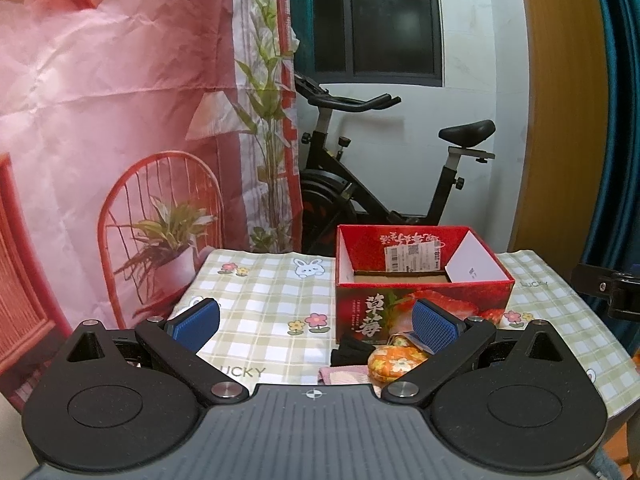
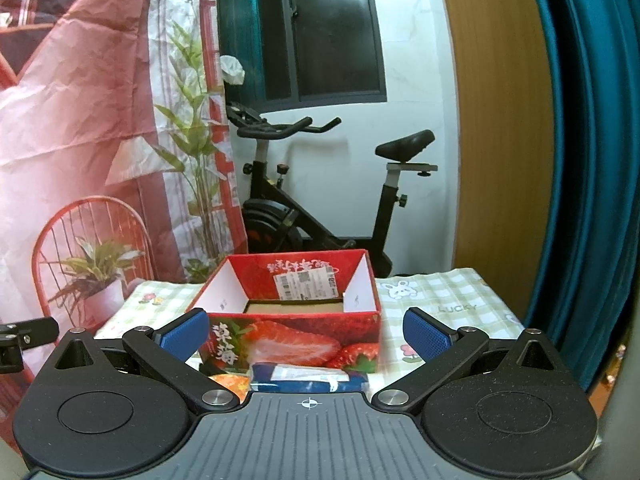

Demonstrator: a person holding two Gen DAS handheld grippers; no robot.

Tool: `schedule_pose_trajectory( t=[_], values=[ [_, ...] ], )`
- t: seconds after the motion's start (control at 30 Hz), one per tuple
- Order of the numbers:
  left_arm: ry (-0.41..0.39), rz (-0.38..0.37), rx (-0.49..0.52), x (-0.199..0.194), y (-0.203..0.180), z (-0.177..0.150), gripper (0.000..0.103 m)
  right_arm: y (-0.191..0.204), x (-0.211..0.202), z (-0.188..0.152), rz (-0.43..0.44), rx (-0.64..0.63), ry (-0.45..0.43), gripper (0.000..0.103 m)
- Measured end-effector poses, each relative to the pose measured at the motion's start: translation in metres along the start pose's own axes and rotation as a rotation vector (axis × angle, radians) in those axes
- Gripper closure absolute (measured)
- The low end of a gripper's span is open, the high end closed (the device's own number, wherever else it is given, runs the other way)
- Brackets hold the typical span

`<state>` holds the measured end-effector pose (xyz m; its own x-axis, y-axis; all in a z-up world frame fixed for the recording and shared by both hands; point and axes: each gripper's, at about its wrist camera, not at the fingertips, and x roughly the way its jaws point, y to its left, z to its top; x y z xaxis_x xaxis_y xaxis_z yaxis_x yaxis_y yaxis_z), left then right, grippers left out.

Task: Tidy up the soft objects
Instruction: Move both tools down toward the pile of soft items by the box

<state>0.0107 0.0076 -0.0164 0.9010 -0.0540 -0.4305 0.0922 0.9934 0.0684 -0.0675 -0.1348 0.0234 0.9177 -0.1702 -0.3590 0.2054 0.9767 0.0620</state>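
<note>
Indoors, table: a checked cloth (image 1: 272,300) covers it.
Box: a red strawberry carton (image 2: 296,336), open-topped, stands at mid-table.
Soft objects: an orange floral pouch (image 1: 394,362), a dark bundle (image 1: 350,351) and a pink cloth (image 1: 344,376) lie just before the box, partly cut off by the gripper body; a blue packet (image 2: 308,378) is half hidden.
Left gripper (image 1: 316,322): jaws spread wide, holding nothing.
Right gripper (image 2: 306,334): jaws likewise apart, empty.
</note>
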Motion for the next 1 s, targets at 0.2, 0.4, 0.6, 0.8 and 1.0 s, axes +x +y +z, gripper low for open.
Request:
schedule_pose_trajectory(
  t=[0.2, 0.4, 0.6, 0.8, 1.0],
  values=[
    [0.021, 0.017, 0.021, 0.017, -0.006, -0.014, 0.0, -0.01, 0.012, -0.022, 0.053, 0.002, -0.073, 0.0],
    [0.08, 0.007, 0.02, 0.046, 0.0, -0.033, 0.0, -0.006, 0.039, -0.047, -0.002, -0.05, -0.048, 0.0],
    [0.142, -0.011, -0.03, 0.07, 0.013, -0.048, 0.0, -0.007, 0.07, -0.064, 0.07, -0.022, 0.077, 0.0],
    [0.193, -0.007, -0.038, 0.093, 0.015, -0.057, 0.0, -0.014, 0.096, -0.077, 0.064, 0.037, 0.181, 0.0],
    [0.233, -0.057, -0.067, 0.114, 0.015, -0.061, 0.0, -0.024, 0.115, -0.083, 0.054, 0.033, 0.211, 0.001]
  ],
)
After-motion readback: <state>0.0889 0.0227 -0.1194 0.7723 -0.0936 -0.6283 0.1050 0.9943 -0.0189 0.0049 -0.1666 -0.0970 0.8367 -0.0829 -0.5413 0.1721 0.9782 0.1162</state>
